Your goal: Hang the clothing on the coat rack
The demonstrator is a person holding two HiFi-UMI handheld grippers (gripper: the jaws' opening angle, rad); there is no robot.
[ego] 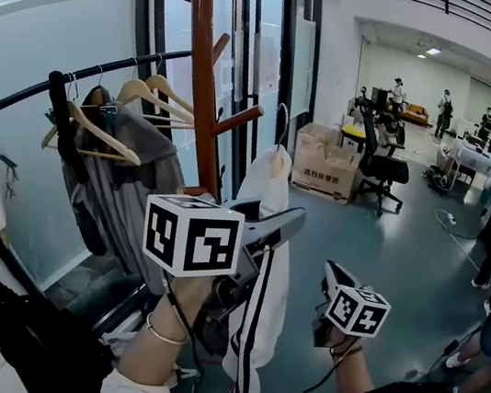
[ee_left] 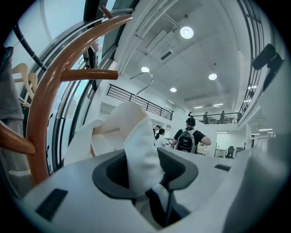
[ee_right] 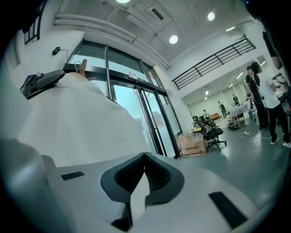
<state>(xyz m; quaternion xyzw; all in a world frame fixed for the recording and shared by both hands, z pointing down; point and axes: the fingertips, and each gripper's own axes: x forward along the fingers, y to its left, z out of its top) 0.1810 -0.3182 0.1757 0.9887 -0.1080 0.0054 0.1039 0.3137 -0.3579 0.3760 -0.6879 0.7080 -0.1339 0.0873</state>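
A: What does the clothing look like?
B: A white garment with dark side stripes, on a hanger, held at 5 o'clock of the wooden coat rack. Fingers of the left gripper pinch its upper cloth; those of the right gripper pinch a white fold.
A: Any lettering?
B: Print on the cardboard box, at 2 o'clock, is unreadable.
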